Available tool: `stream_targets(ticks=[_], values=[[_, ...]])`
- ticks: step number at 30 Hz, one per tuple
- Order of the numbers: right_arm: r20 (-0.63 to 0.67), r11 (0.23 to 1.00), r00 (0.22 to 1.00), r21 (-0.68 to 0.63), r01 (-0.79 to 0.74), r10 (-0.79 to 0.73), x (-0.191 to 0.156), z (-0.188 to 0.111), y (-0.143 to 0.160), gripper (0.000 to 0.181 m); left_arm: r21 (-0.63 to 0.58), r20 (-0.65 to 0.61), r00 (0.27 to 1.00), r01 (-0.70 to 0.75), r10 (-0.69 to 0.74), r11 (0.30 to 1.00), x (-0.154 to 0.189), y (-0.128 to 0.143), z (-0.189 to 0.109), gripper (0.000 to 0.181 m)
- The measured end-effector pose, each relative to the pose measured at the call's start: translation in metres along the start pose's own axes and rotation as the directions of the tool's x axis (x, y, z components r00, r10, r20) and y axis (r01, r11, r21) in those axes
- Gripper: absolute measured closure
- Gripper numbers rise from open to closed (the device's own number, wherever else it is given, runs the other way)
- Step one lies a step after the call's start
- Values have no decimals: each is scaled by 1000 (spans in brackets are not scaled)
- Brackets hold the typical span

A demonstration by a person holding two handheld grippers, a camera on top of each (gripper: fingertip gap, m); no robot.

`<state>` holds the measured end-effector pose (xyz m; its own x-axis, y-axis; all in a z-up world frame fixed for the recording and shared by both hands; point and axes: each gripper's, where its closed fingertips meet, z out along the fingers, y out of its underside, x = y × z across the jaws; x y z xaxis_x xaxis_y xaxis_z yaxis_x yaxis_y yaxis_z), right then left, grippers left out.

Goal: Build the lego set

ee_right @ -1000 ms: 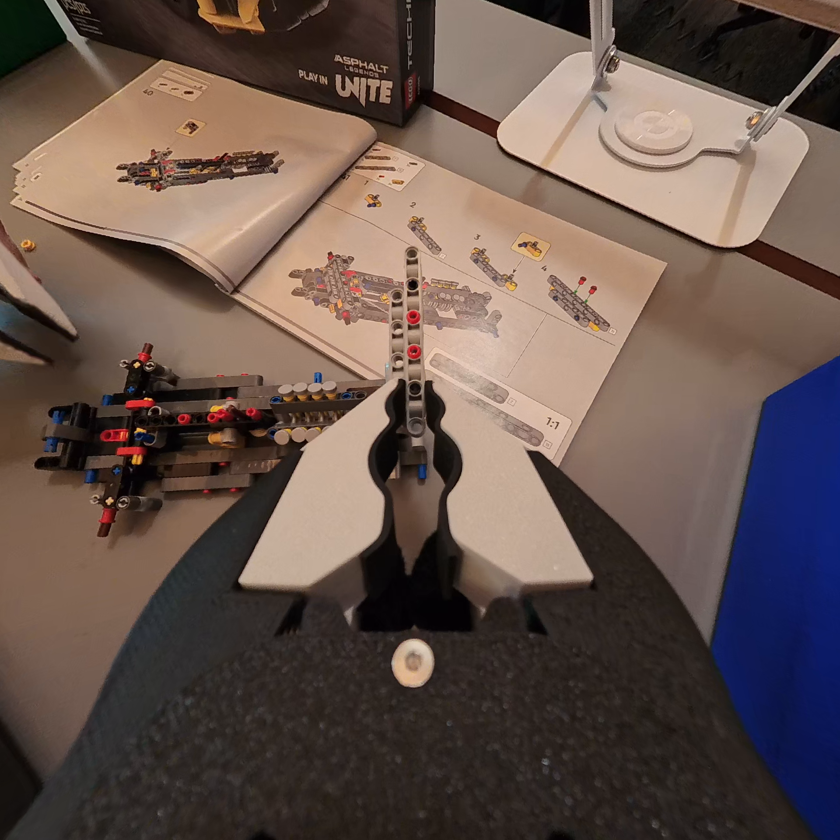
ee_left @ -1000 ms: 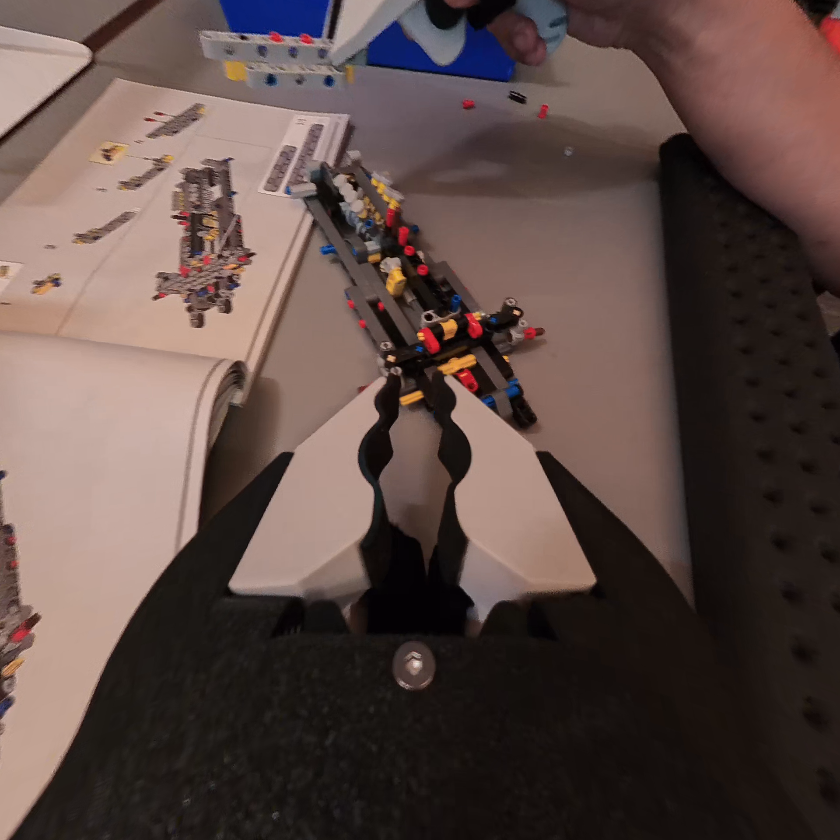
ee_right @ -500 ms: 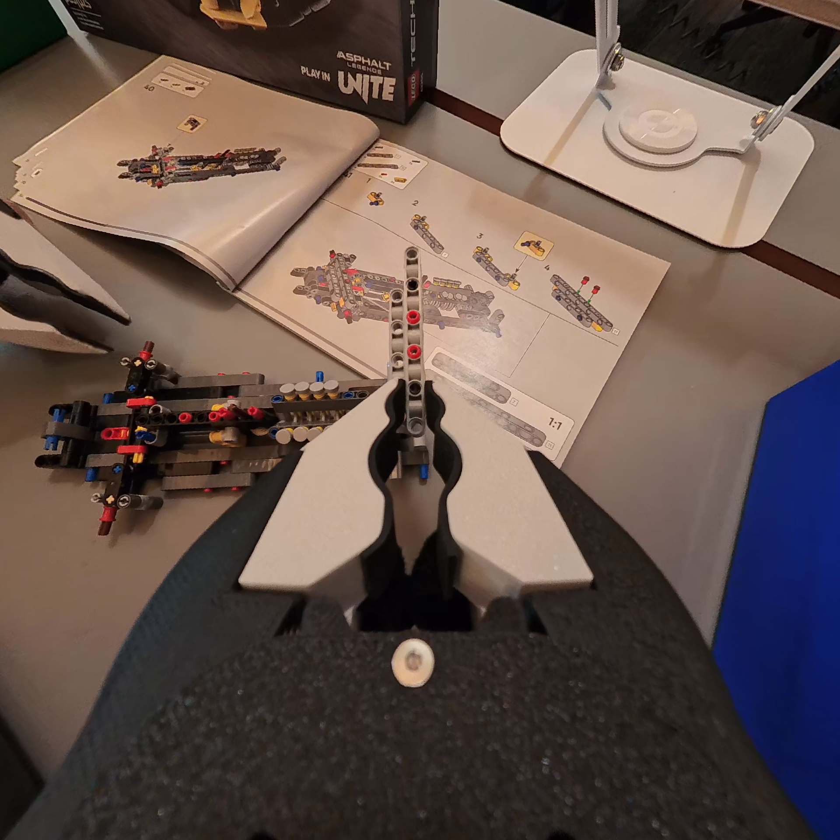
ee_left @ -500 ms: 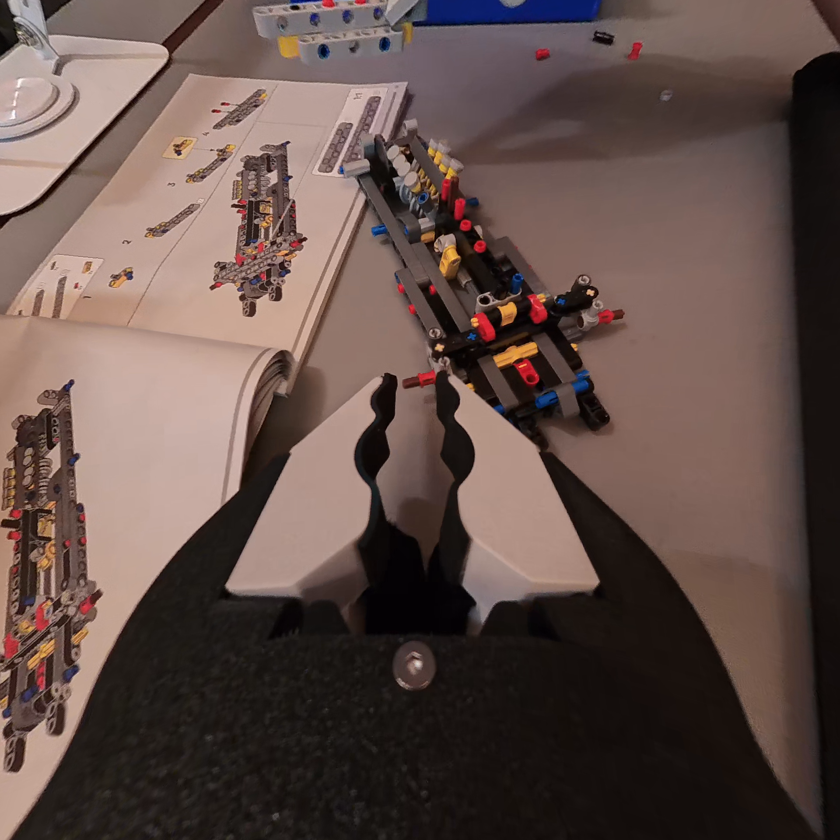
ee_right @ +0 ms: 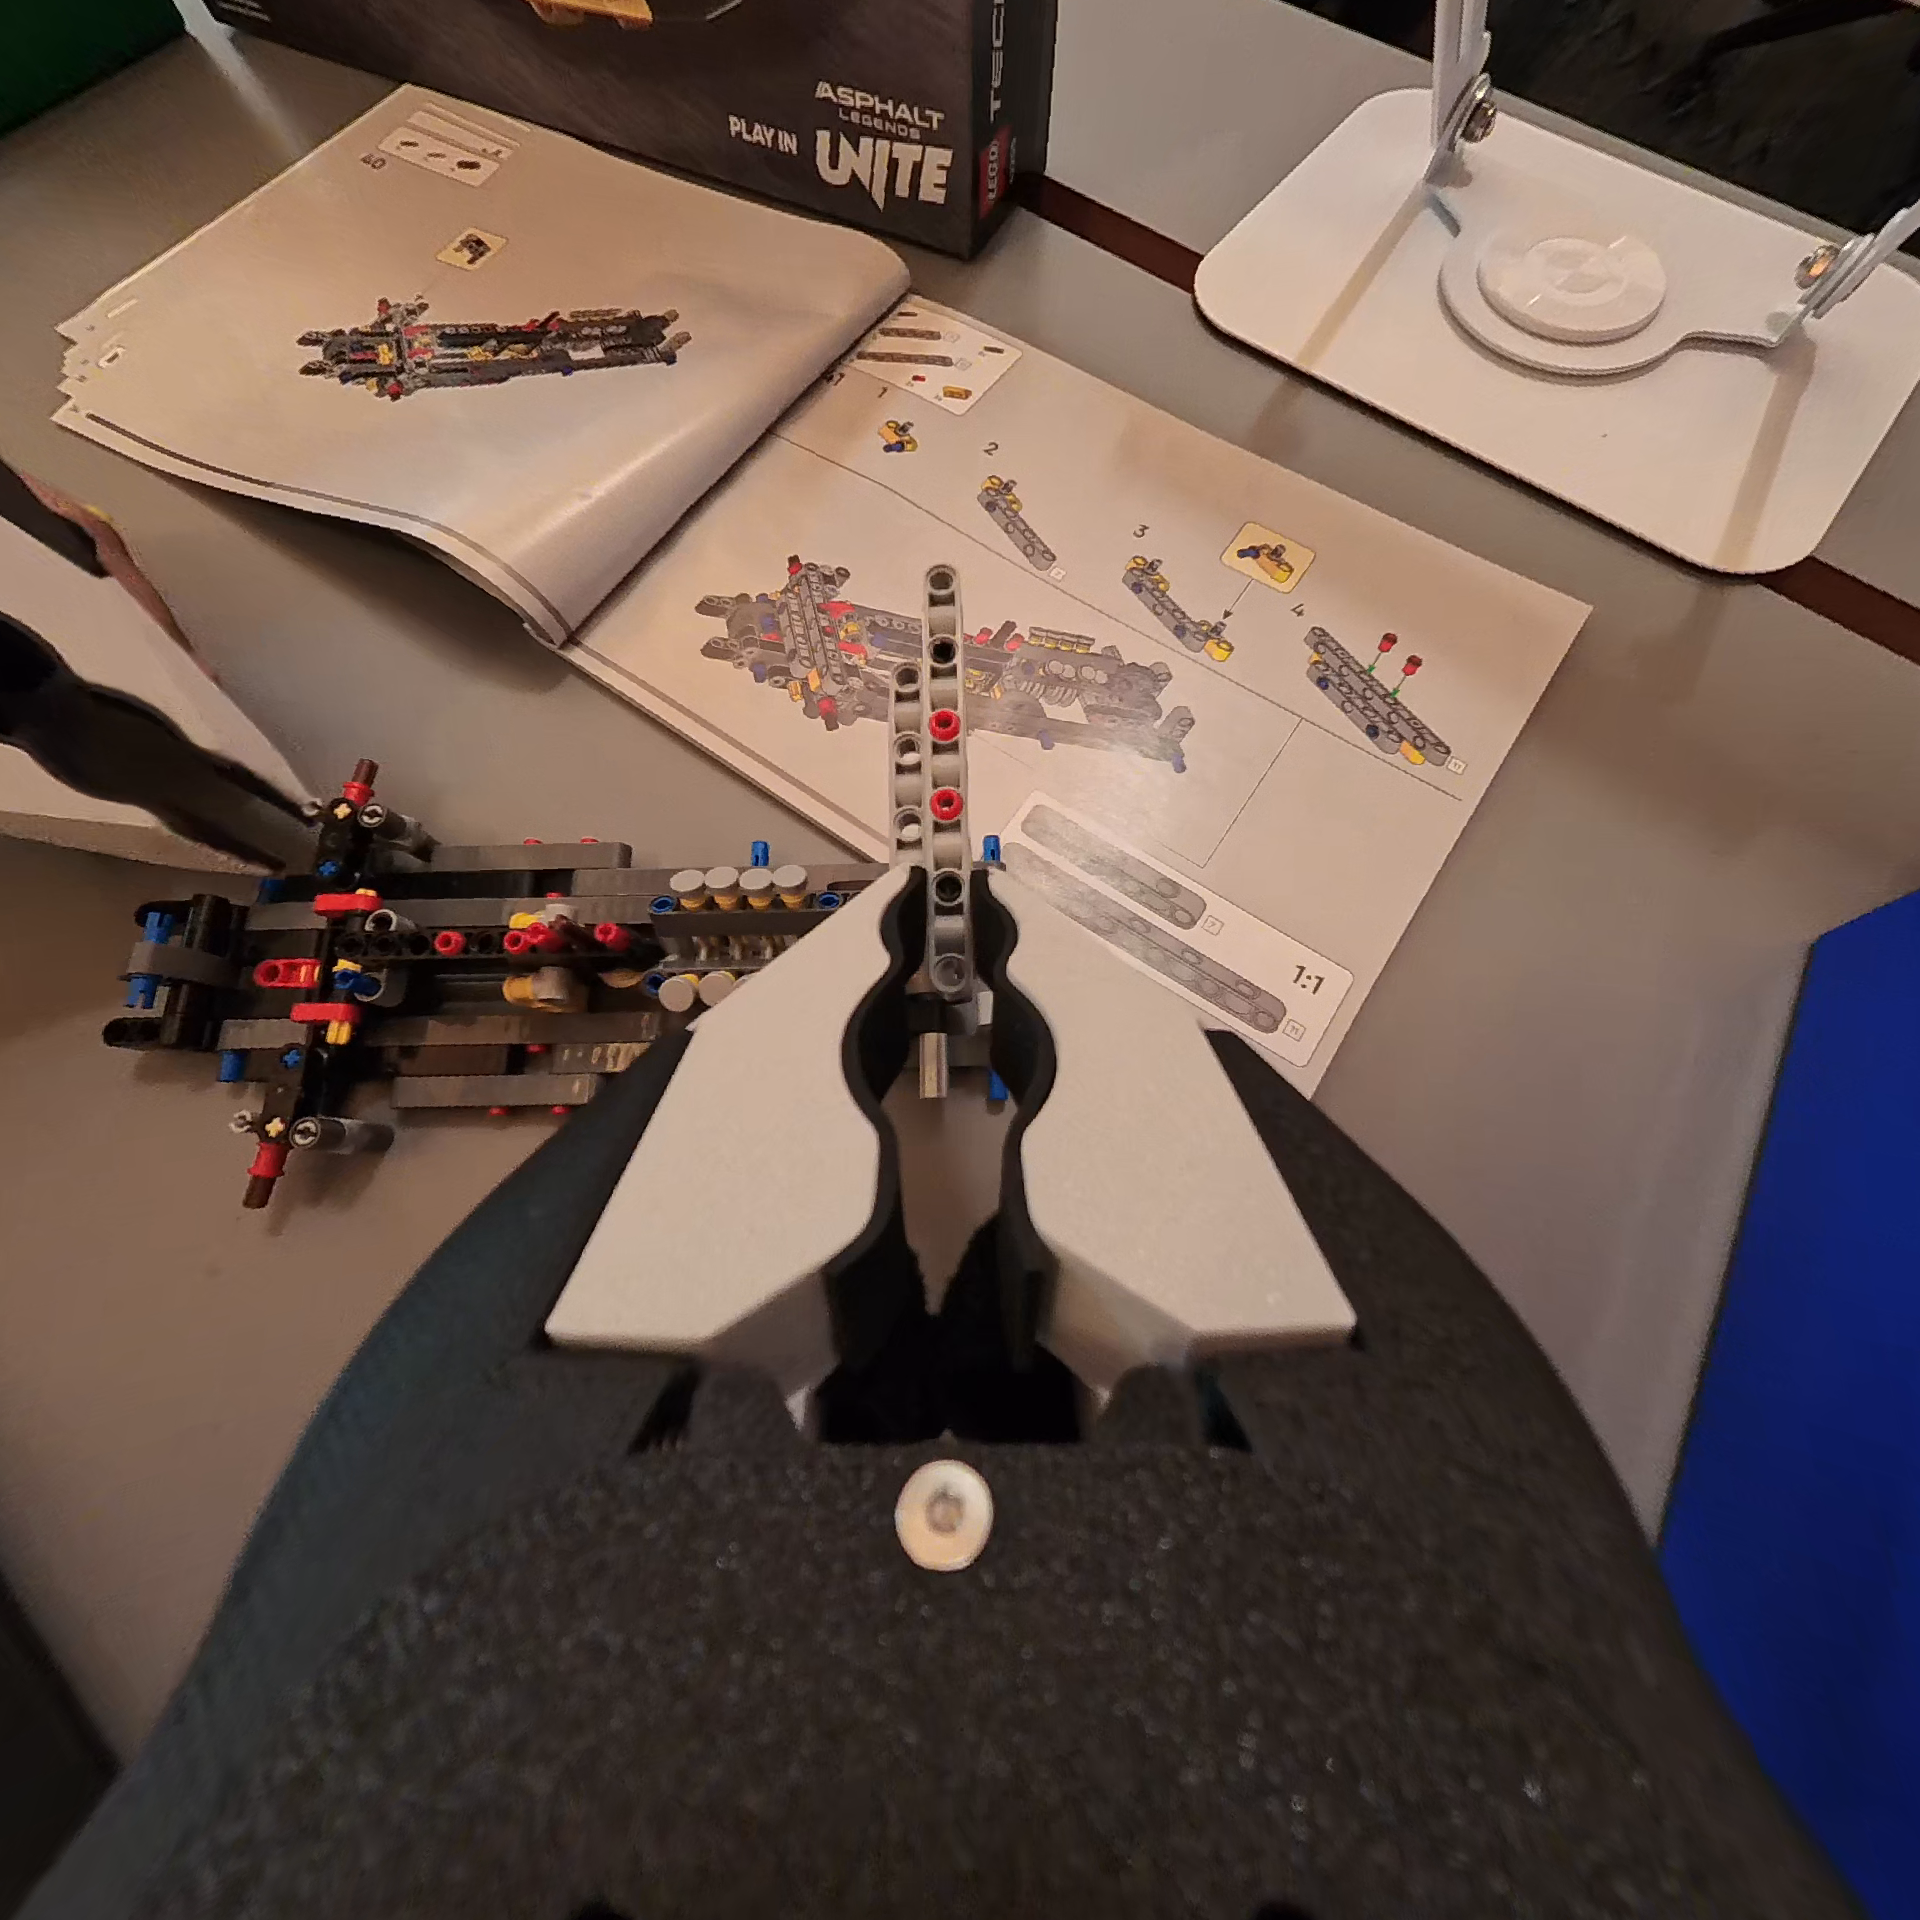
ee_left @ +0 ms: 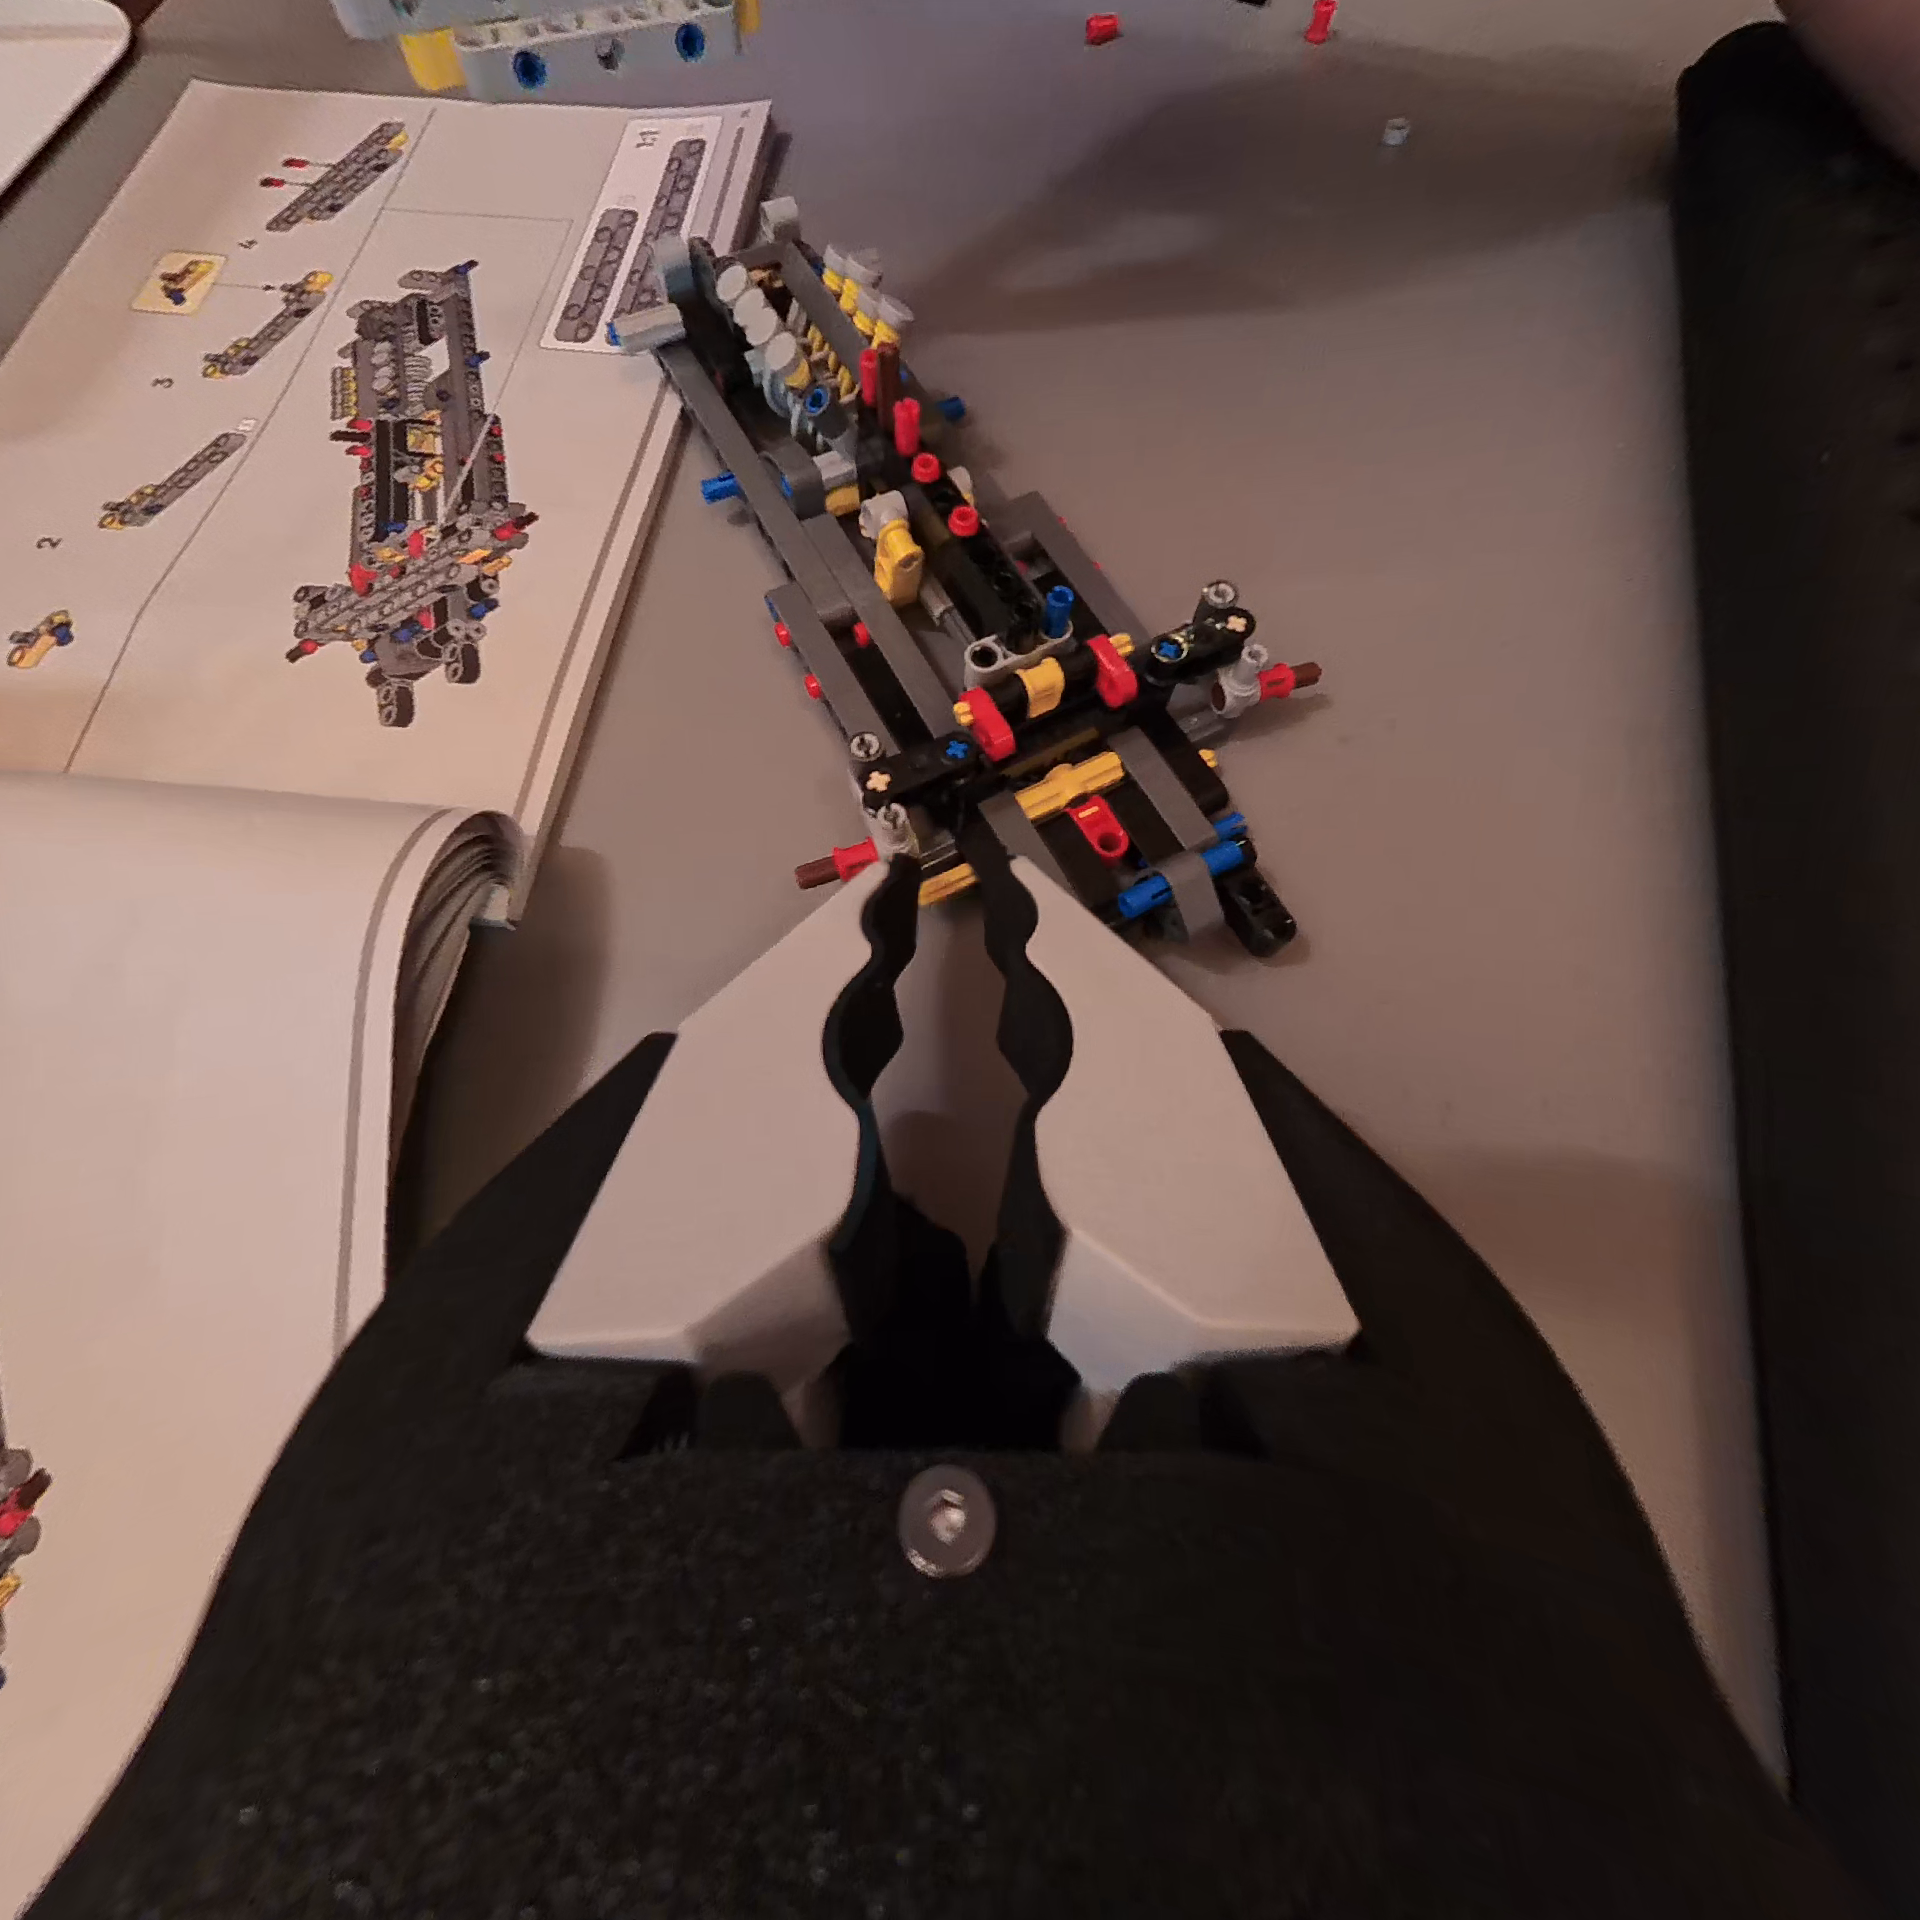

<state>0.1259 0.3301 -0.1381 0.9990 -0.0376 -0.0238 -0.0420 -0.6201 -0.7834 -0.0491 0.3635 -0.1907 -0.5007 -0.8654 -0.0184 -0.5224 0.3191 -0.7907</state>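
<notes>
The long dark Lego chassis (ee_left: 935, 582) with red, yellow and blue pins lies on the grey table; it also shows in the right wrist view (ee_right: 436, 966). My left gripper (ee_left: 945, 873) is open by a narrow gap, its tips at the chassis's near end by a yellow part. Its fingers (ee_right: 156, 769) reach that end from the left in the right wrist view. My right gripper (ee_right: 940, 883) is shut on a light grey beam assembly (ee_right: 940, 717) with two red pins, held above the chassis's far end. That assembly shows at the top of the left wrist view (ee_left: 582, 42).
The open instruction booklet (ee_left: 312, 468) lies beside the chassis (ee_right: 1039, 623). A dark set box (ee_right: 727, 83) and a white stand base (ee_right: 1558, 364) are behind it. A blue bin (ee_right: 1829, 1351) is at the right. Loose small pins (ee_left: 1101, 26) lie on the table; a black foam pad (ee_left: 1808, 727) borders the right. Across from one pair of fingers to the other is roughly 20 centimetres. Between my right fingertips and the white stand base (ee_right: 1558, 364) there is roughly 30 centimetres.
My left gripper swung off to the left of the chassis's end, then came back onto it, with the same gap. My right gripper kept hold of the beam assembly, almost still.
</notes>
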Motion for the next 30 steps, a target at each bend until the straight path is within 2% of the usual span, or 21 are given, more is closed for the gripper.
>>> stream_targets(ticks=[15, 30], values=[[-1, 1000, 1000, 1, 5, -5, 0, 0, -1, 174, 60, 97, 995, 20, -26, 998, -20, -10, -10, 171], [-2, 1000, 1000, -8, 12, -12, -1, 1, 1, 175, 48, 101, 994, 27, -32, 999, -21, -7, -10, 172]])
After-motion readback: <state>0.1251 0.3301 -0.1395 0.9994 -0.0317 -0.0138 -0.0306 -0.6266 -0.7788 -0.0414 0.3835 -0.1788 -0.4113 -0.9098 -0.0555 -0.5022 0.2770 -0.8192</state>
